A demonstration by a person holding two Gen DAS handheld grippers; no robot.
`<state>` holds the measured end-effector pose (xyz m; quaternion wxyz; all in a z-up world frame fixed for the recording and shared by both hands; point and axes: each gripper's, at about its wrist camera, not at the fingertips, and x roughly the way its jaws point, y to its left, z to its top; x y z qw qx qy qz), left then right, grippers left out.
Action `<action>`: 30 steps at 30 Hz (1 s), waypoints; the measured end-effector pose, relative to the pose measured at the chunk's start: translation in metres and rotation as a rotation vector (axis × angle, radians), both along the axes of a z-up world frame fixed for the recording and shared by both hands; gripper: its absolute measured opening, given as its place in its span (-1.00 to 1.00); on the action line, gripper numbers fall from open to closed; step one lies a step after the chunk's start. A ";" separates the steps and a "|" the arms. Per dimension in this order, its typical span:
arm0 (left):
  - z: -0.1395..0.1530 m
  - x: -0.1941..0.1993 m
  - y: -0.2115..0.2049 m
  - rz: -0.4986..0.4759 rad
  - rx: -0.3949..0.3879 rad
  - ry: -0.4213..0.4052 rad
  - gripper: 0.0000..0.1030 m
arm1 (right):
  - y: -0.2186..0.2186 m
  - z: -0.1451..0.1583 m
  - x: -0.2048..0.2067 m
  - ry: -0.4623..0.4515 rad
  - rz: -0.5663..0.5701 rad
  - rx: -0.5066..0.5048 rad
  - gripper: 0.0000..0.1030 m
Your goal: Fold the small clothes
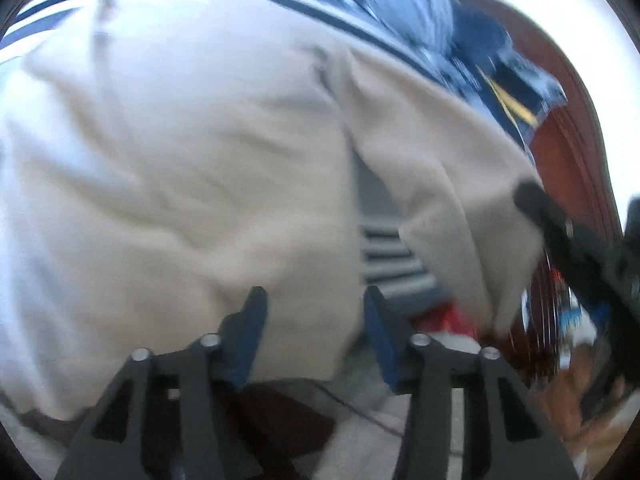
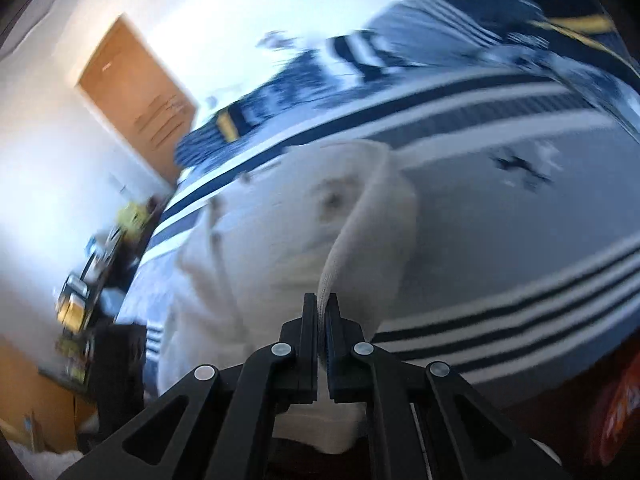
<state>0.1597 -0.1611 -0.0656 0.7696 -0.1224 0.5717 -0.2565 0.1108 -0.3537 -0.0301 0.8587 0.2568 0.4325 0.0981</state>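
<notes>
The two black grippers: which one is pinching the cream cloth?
The right gripper: its jaws are closed on the ribbed edge of the cream cloth. The left gripper is open.

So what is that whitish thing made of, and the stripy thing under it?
The cream garment looks like soft woven cotton, matte: it creases and has a stitched hem, pinched in the right hand-held gripper. The striped blanket looks like knit or fleece, though blur leaves that open.

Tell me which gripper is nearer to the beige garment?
Right. The right gripper is shut on the beige garment at its edge; the left gripper is open, with the cloth between its fingers, ungripped.
</notes>
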 end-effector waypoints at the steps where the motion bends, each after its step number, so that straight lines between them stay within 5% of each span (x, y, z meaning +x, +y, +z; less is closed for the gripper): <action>1: 0.004 0.006 0.020 0.033 0.002 -0.016 -0.02 | 0.017 0.003 0.005 -0.014 0.033 -0.007 -0.93; 8: 0.005 0.030 0.116 0.197 0.016 -0.058 0.12 | 0.129 0.000 0.035 -0.024 0.268 -0.103 -0.93; 12: -0.011 0.048 0.154 0.276 0.009 -0.029 0.13 | 0.199 -0.043 0.049 0.048 0.401 -0.172 -0.92; 15: -0.027 0.057 0.182 0.308 -0.006 0.008 0.13 | 0.226 -0.080 0.053 0.130 0.386 -0.166 -0.86; 17: -0.032 0.062 0.185 0.308 -0.015 0.017 0.13 | 0.228 -0.090 0.052 0.173 0.410 -0.076 -0.85; 19: -0.037 0.064 0.183 0.296 -0.029 0.022 0.13 | 0.219 -0.087 0.045 0.160 0.423 0.014 -0.60; 21: -0.041 0.069 0.175 0.261 -0.038 0.024 0.13 | 0.197 -0.077 0.038 0.119 0.374 0.053 0.28; 23: -0.045 0.070 0.162 0.214 -0.035 0.022 0.13 | 0.169 -0.068 0.035 0.086 0.308 0.079 0.33; 28: -0.049 0.051 0.133 0.104 -0.034 0.019 0.13 | 0.097 -0.090 0.056 0.165 0.126 0.079 0.32; 30: -0.054 0.042 0.119 0.065 -0.021 0.031 0.13 | 0.075 -0.105 0.070 0.201 0.050 0.112 0.17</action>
